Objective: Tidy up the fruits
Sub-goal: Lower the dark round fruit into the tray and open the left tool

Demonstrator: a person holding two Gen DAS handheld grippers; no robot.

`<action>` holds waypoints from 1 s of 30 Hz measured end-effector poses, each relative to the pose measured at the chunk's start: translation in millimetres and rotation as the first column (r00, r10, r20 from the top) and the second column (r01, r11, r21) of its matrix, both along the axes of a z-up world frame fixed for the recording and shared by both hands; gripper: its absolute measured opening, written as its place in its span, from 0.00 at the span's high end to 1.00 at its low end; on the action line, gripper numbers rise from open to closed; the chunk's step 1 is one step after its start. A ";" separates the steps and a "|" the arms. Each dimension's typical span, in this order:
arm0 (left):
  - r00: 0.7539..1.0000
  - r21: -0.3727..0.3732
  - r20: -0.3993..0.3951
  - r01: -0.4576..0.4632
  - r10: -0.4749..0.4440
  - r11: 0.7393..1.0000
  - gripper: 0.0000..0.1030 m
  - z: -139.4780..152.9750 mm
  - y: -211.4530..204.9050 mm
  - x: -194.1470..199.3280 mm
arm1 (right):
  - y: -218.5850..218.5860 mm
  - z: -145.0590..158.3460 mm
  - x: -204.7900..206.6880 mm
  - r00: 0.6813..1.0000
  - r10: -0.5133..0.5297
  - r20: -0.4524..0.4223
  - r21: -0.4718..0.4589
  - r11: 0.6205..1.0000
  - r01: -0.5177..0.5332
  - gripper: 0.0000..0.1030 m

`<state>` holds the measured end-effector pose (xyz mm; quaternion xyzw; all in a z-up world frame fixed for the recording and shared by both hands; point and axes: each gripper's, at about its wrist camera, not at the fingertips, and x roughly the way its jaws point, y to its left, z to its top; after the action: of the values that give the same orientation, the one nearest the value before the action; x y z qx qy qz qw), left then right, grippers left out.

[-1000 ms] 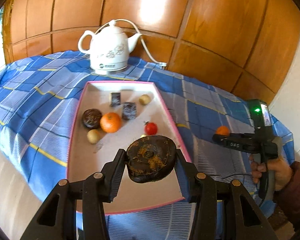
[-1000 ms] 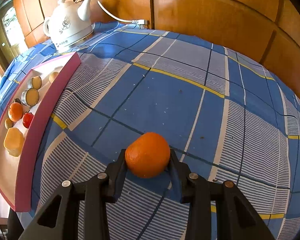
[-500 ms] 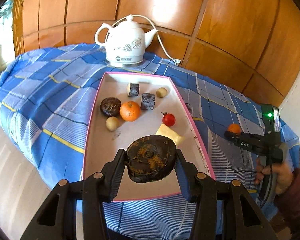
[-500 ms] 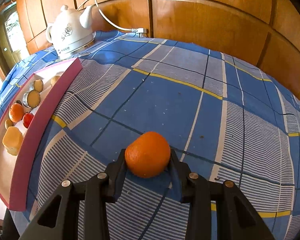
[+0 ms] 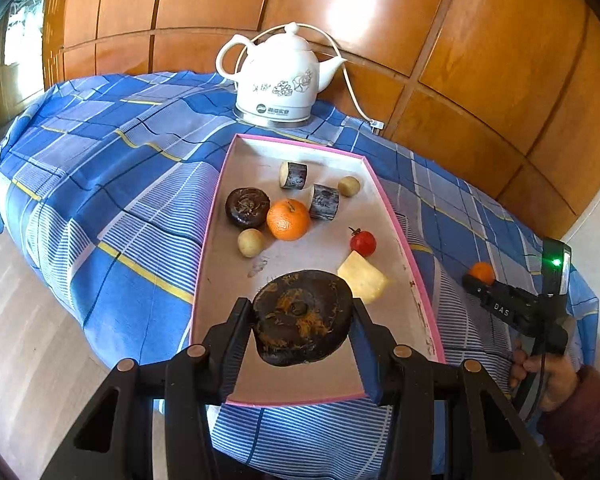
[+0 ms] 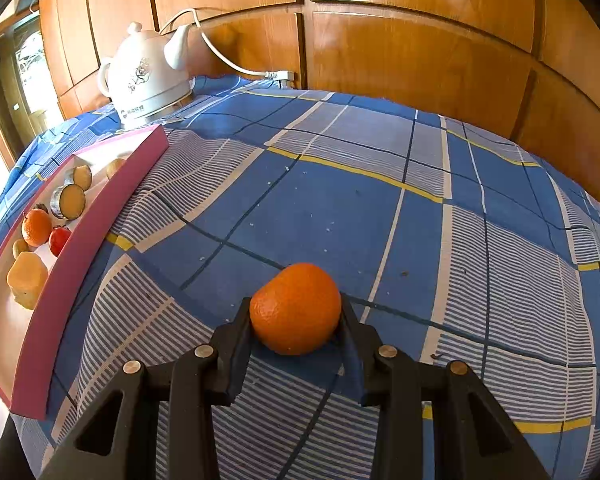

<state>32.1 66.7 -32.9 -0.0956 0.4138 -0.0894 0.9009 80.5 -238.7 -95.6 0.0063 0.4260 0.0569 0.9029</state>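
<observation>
In the left wrist view, the left gripper (image 5: 302, 316) is clenching a dark brown flattened fruit (image 5: 302, 317) between its two fingers, above the near part of the pink-rimmed tray (image 5: 396, 216). In the tray a tangerine (image 5: 288, 219), a second dark fruit (image 5: 247, 207), a cherry tomato (image 5: 363, 242), a yellow fruit piece (image 5: 362, 277) and two cut cylinders with dark skin are lying. A white electric kettle (image 5: 278, 78) is standing behind the tray on the blue checked tablecloth (image 5: 112, 176). At the right, the right gripper (image 5: 476, 282) is showing with something orange at its tip.

In the right wrist view, the right gripper (image 6: 296, 314) is grasping an orange mandarin (image 6: 295, 308) over the tablecloth (image 6: 380, 208), well apart from the tray (image 6: 88, 240) at the left.
</observation>
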 end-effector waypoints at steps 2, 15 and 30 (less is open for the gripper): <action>1.000 -0.005 -0.017 0.001 -0.001 1.000 0.53 -2.0 0.2 5.6 | 0.2 -0.1 -0.2 1.000 0.000 0.001 -0.002 1.000 0.000 0.61; 0.995 -0.098 -0.099 -0.014 0.004 0.995 0.53 -15.0 -2.6 51.9 | -2.3 -0.2 -1.0 1.000 0.000 0.006 0.015 1.000 0.000 0.61; 0.995 0.064 -0.102 -0.016 0.022 0.998 0.52 -45.0 -22.1 73.5 | -3.4 0.1 -1.5 1.000 -0.001 0.010 0.025 1.000 0.001 0.61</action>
<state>105.6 44.6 -77.9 -0.0754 0.4612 -0.0627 0.8818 78.9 -242.2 -95.5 0.0174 0.4207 0.0618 0.9049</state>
